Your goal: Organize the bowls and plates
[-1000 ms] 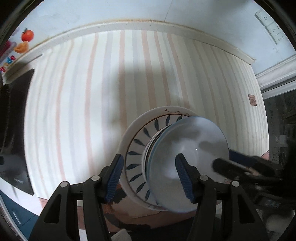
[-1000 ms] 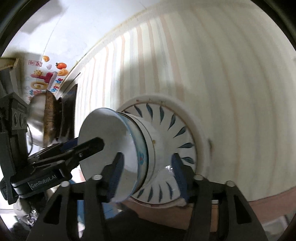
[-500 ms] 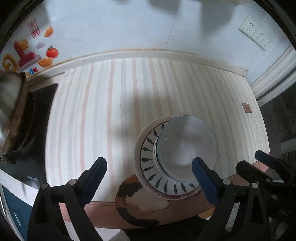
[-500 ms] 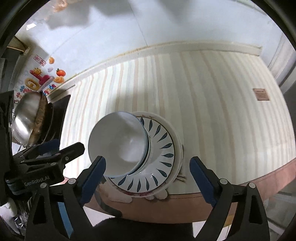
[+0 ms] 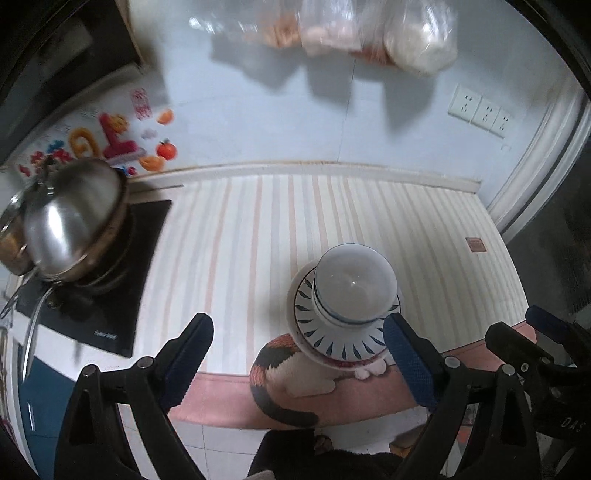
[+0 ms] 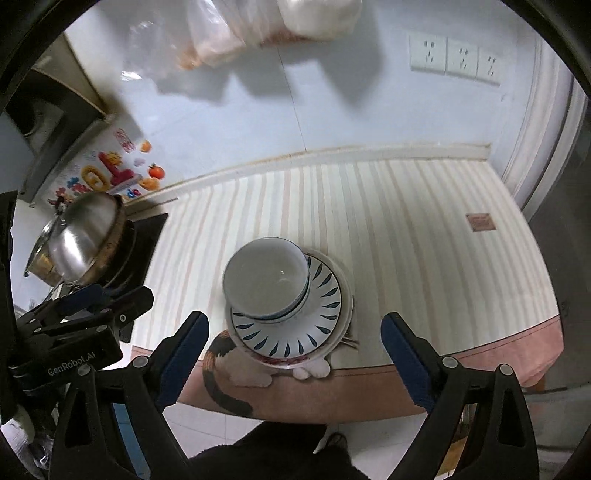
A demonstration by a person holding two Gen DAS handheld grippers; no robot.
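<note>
A white bowl (image 5: 352, 284) sits stacked in another bowl on a plate with a blue leaf pattern (image 5: 332, 341), on the striped mat near the counter's front edge. The same bowl (image 6: 266, 280) and plate (image 6: 317, 321) show in the right wrist view. My left gripper (image 5: 297, 350) is open and empty, raised above and in front of the stack. My right gripper (image 6: 295, 349) is also open and empty, raised in front of the stack. The right gripper shows at the left view's right edge (image 5: 532, 343).
A steel pot lid (image 5: 70, 221) sits on a pan over a black cooktop (image 5: 122, 288) at the left. A cat picture on the mat (image 5: 284, 376) lies by the pink front edge. Wall sockets (image 5: 480, 110) and hanging plastic bags (image 5: 369, 29) are behind.
Both grippers opened wide, let go of the bowl and drew back and up from the stack. The bowl now rests on the stack.
</note>
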